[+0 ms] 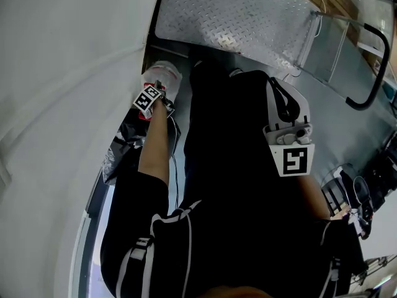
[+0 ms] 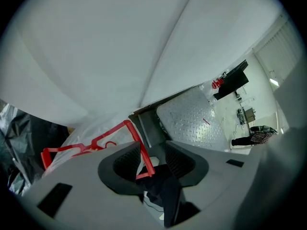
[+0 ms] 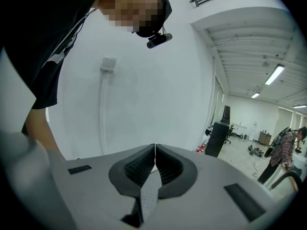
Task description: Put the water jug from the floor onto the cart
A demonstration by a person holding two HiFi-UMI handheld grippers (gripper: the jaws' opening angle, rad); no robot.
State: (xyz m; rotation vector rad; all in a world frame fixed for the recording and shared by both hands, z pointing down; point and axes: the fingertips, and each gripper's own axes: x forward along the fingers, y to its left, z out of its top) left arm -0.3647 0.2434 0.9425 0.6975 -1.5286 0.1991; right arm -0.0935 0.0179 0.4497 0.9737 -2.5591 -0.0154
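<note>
The water jug (image 1: pixel 169 74) is a pale translucent shape on the floor by the white wall, just short of the cart's near edge. In the left gripper view its clear body (image 2: pixel 88 138) carries a red handle frame (image 2: pixel 112 133). My left gripper (image 2: pixel 153 148) points steeply down at it, jaws open, and a corner of the red handle lies in the gap without being pinched. In the head view the left gripper (image 1: pixel 160 87) sits right at the jug. My right gripper (image 3: pixel 155 150) is shut on nothing, held out over the cart side (image 1: pixel 277 82).
The cart's diamond-plate deck (image 1: pixel 236 11) lies ahead, its black push handle (image 1: pixel 372 73) at the right. A black plastic bag (image 1: pixel 124 144) lies by the wall at the left. Dark equipment (image 1: pixel 353 191) stands at the right. A person in plaid (image 3: pixel 283 150) stands far off.
</note>
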